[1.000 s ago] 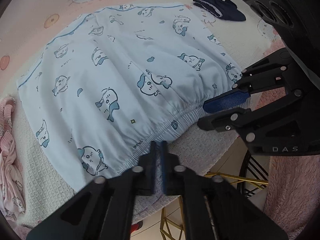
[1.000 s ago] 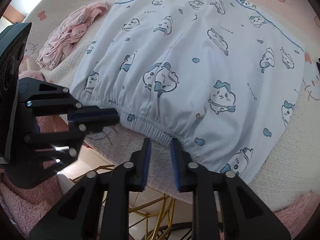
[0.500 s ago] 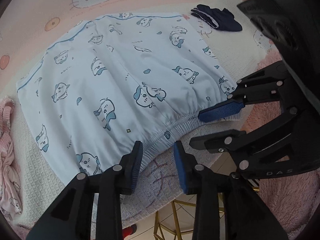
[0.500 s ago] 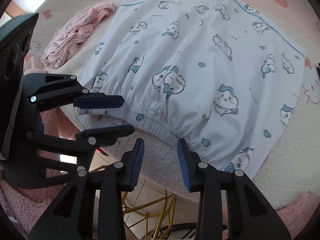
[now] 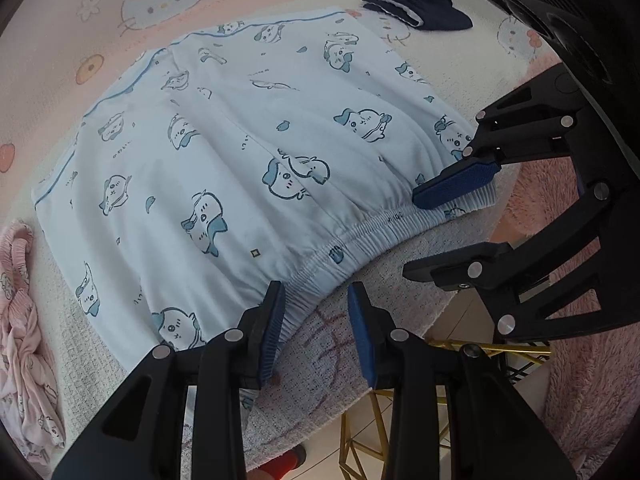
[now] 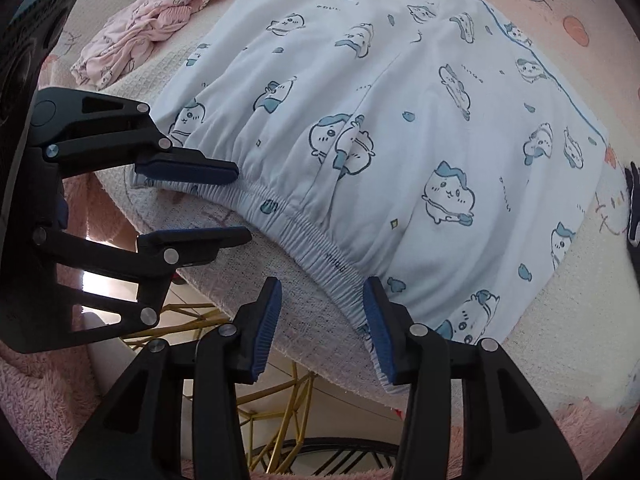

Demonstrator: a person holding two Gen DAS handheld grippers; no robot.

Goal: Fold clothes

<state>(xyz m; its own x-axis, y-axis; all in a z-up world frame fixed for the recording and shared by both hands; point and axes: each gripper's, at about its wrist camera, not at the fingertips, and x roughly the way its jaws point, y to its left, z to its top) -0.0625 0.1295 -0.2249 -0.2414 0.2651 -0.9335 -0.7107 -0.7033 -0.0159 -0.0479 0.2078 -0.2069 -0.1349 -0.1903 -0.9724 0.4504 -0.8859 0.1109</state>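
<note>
Table (image 5: 72,332) under a cream waffle-weave cover printed with pink cartoon cats, seen first from the left wrist. Spread flat on it, pale blue shorts (image 5: 240,140) in soft cotton with a blue character print. Elastic waistband (image 5: 360,240) gathered and ribbed along the near edge, legs reaching away toward the far side. Long axis of the band crosswise to both tools, end to end between them.

Left gripper (image 5: 316,332) at the band's left end, pointing steeply down, fingers (image 5: 272,328) parted and closing. One pad over the elastic, the other over bare cover, nothing pinched yet. Right gripper (image 5: 412,236) at the opposite end, upper pad lying on the band. Farther off, a navy garment (image 5: 420,16) at the far edge and a crumpled pink garment (image 5: 20,320) at the left.

From the right wrist, same shorts, band curving along the table's rounded edge. Right fingers parted and opening, elastic passing between them close against the right-hand pad, no squeeze visible. Left gripper off to the left, one pad above the band and one by the table's lip; contact hard to judge there, probably none. Gold wire legs (image 6: 280,396) and pale floor tiles below.

Equally near, one tool at each end. Likely next: a pinch at both corners, then a carry toward the far hem.
</note>
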